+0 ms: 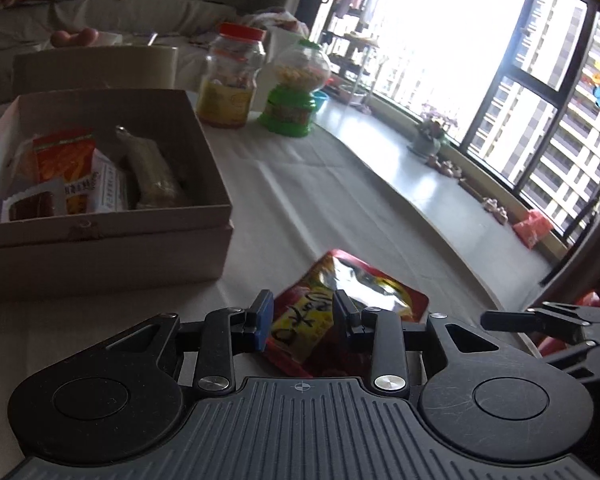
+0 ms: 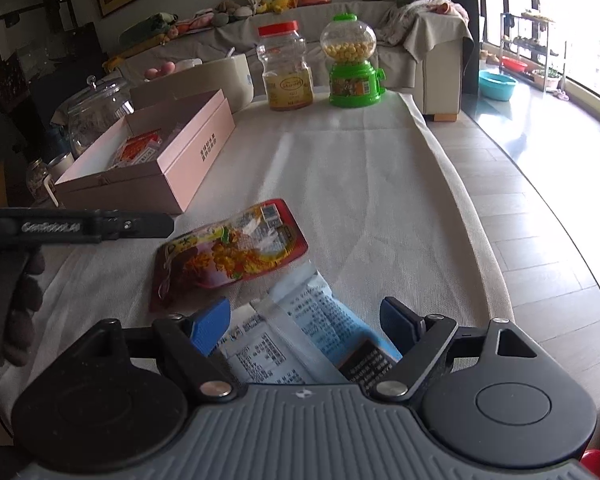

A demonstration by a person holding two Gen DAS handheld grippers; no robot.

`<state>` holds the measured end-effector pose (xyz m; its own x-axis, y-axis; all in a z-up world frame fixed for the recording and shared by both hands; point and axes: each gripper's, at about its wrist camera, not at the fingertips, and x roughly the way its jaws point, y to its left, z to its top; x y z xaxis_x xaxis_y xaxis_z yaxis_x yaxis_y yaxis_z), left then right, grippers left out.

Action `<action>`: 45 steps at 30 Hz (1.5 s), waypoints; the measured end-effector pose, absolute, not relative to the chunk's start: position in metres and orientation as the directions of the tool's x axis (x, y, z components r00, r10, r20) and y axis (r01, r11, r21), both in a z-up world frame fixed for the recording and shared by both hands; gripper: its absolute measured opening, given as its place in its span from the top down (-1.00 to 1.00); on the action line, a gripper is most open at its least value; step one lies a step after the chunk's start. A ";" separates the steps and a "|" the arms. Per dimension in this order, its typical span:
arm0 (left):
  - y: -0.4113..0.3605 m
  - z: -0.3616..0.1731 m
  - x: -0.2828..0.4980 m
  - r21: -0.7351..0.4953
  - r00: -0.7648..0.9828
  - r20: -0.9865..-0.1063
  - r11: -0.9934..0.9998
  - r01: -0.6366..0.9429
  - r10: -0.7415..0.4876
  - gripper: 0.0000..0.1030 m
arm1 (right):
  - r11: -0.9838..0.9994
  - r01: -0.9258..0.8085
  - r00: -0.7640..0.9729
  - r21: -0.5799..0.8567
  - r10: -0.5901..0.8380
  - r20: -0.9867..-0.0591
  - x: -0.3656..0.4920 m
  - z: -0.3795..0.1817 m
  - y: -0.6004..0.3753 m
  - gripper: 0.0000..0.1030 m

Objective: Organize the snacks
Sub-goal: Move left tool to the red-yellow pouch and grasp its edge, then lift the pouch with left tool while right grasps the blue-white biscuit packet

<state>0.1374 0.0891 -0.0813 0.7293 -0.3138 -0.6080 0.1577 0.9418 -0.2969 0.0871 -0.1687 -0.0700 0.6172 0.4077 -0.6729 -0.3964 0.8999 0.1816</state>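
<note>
Beige cloth (image 2: 360, 184) covers the table, and its middle lies bare between the snack packets near the camera and the containers at the far end. Along the right side the cloth's hem runs just inside the table's curved edge, beyond which tiled floor (image 2: 540, 184) opens toward the window.

A red snack packet (image 1: 340, 312) lies flat on the cloth, its near end between the fingers of the left gripper (image 1: 302, 320). The jaws stand apart; whether the pads press on the packet cannot be told from the left wrist view. In the right wrist view this same packet (image 2: 228, 256) shows with open cloth around its far and right edges, the left gripper's arm (image 2: 100, 226) above its left end.

The right gripper (image 2: 304, 322) has its jaws wide apart over a blue-and-white packet (image 2: 308, 332) that lies on the cloth between them, neither pad touching it.

An open pink box (image 2: 196, 160), already holding several packets (image 1: 96, 176), sits to the left, its near corner close to the red packet with a strip of cloth between. A red-lidded jar (image 2: 286, 68) and a green candy dispenser (image 2: 352, 64) stand side by side at the far edge, well apart from the packets.
</note>
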 end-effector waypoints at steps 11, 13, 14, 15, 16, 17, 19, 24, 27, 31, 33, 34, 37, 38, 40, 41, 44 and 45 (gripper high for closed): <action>0.106 -0.110 0.164 -0.444 0.697 -0.599 0.888 0.120 -0.394 0.29 | 0.893 -0.417 0.579 0.170 0.405 -0.708 0.122 -0.082 -0.133 0.03; 0.109 -0.110 0.157 -0.487 0.665 -0.601 0.863 0.136 -0.444 0.23 | 0.891 -0.425 0.587 0.159 0.405 -0.701 0.121 -0.084 -0.128 0.13; 0.112 -0.110 0.153 -0.500 0.656 -0.601 0.855 0.138 -0.457 0.23 | 0.883 -0.444 0.583 0.153 0.415 -0.699 0.118 -0.083 -0.126 0.22; 0.114 -0.111 0.148 -0.516 0.647 -0.599 0.845 0.139 -0.472 0.23 | 0.873 -0.465 0.579 0.150 0.427 -0.695 0.115 -0.081 -0.123 0.25; 0.117 -0.111 0.142 -0.534 0.639 -0.596 0.834 0.137 -0.486 0.24 | 0.862 -0.486 0.576 0.141 0.438 -0.690 0.111 -0.080 -0.119 0.25; 0.120 -0.112 0.135 -0.551 0.633 -0.593 0.824 0.131 -0.498 0.25 | 0.850 -0.509 0.571 0.134 0.450 -0.687 0.107 -0.078 -0.116 0.28; 0.125 -0.112 0.119 -0.564 0.636 -0.590 0.818 0.116 -0.497 0.25 | 0.831 -0.546 0.562 0.111 0.461 -0.687 0.099 -0.077 -0.107 0.31; 0.136 -0.106 0.081 -0.583 0.663 -0.572 0.808 0.085 -0.483 0.24 | 0.785 -0.597 0.493 0.167 0.522 -0.696 0.088 -0.078 -0.097 0.31; 0.142 -0.100 0.066 -0.593 0.674 -0.558 0.801 0.085 -0.484 0.24 | 0.760 -0.613 0.446 0.217 0.559 -0.699 0.082 -0.078 -0.097 0.32; 0.136 -0.096 0.064 -0.510 0.698 -0.585 0.856 0.079 -0.413 0.25 | 0.731 -0.634 0.410 0.252 0.594 -0.692 0.070 -0.076 -0.098 0.31; 0.136 -0.099 0.070 -0.476 0.715 -0.600 0.879 0.040 -0.358 0.25 | 0.741 -0.620 0.428 0.258 0.595 -0.681 0.068 -0.073 -0.102 0.31; 0.139 -0.104 0.071 -0.472 0.718 -0.608 0.881 0.016 -0.339 0.25 | 0.752 -0.607 0.444 0.255 0.587 -0.677 0.068 -0.072 -0.104 0.30; 0.146 -0.114 0.078 -0.510 0.726 -0.602 0.859 -0.031 -0.332 0.30 | 0.784 -0.573 0.477 0.238 0.555 -0.681 0.071 -0.074 -0.109 0.30; 0.148 -0.115 0.078 -0.527 0.733 -0.592 0.849 -0.038 -0.335 0.30 | 0.788 -0.567 0.476 0.241 0.552 -0.685 0.073 -0.076 -0.109 0.30; 0.150 -0.116 0.075 -0.550 0.737 -0.581 0.834 -0.042 -0.346 0.30 | 0.787 -0.563 0.467 0.250 0.553 -0.689 0.075 -0.079 -0.108 0.30; 0.149 -0.118 0.077 -0.564 0.737 -0.573 0.825 -0.037 -0.359 0.29 | 0.787 -0.565 0.467 0.248 0.553 -0.690 0.074 -0.080 -0.107 0.30; 0.143 -0.119 0.080 -0.598 0.715 -0.563 0.802 -0.006 -0.414 0.27 | 0.784 -0.580 0.473 0.224 0.547 -0.690 0.069 -0.081 -0.101 0.28; 0.140 -0.116 0.080 -0.602 0.701 -0.569 0.799 0.003 -0.431 0.27 | 0.782 -0.584 0.475 0.217 0.546 -0.690 0.068 -0.081 -0.100 0.28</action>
